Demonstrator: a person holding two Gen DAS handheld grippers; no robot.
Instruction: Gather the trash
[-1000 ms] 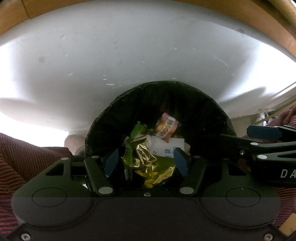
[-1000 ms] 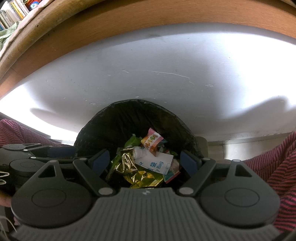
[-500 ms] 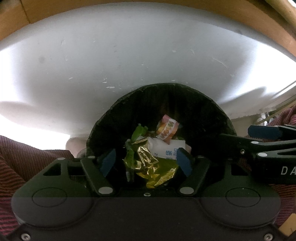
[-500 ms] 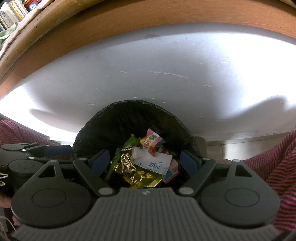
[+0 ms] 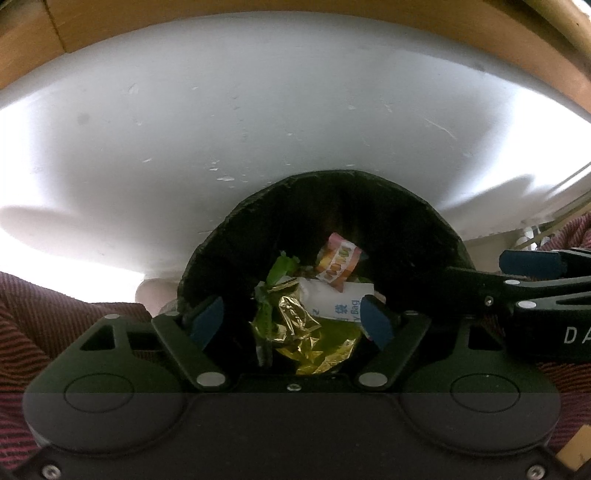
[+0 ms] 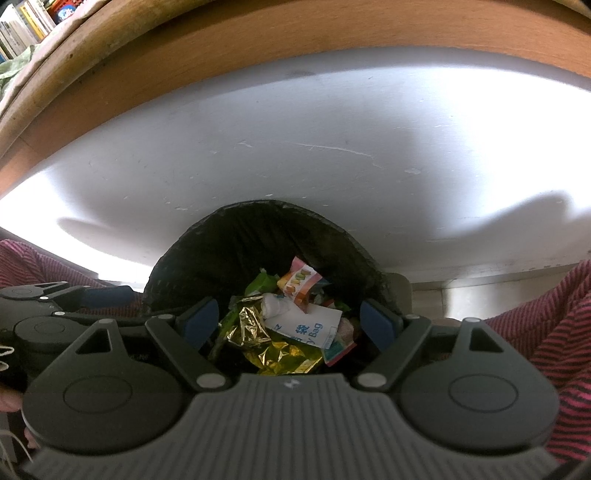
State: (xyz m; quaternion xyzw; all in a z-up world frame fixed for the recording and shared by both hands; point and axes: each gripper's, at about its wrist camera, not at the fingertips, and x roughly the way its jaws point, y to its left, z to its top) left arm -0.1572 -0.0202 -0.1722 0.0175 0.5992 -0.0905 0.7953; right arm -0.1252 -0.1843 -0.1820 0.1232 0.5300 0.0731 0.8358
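Crumpled gold foil wrapper (image 5: 295,326) is seen lying in the black-lined round bin (image 5: 406,236), below the left gripper (image 5: 293,319), whose jaws are opening with nothing pinched; the right gripper (image 6: 291,321) is held wide and empty. Light wrappers could be snagged and dragged out if either is lifted carelessly.

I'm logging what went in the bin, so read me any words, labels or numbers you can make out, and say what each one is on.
"Bag", after a blue Chinese character: white paper packet in the black-lined bin.
"D A", cut off by the picture edge: side of the right gripper.
Orange snack wrapper: pictures only, print too small.
Book spines: too blurred.
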